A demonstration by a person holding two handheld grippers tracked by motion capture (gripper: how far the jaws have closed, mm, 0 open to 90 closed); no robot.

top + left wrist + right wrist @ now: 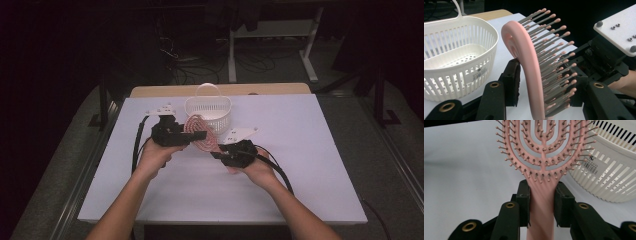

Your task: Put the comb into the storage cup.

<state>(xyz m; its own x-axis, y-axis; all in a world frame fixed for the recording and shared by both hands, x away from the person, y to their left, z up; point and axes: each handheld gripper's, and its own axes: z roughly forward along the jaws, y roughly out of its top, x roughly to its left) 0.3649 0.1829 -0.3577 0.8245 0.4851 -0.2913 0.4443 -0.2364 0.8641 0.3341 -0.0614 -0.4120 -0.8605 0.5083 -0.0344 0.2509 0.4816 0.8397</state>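
Two grippers, left (541,82) and right (541,200), clamp jaws on the pink hairbrush (200,134) beside an empty white basket (208,114).

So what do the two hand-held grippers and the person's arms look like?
Both the left hand-held gripper and the right hand-held gripper are black, with brass-ringed holes on the jaw arms. Each carries a pale plate with small screws and trails a black cable. The forearms are bare, no sleeves.

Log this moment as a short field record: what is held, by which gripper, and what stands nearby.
held item: pink plastic vented hairbrush
right gripper: jaws clamp the brush handle
left gripper: jaws around the brush head, one pad at its back, the other at the bristles
nearby: white slotted plastic basket with a handle, empty
surface: white table
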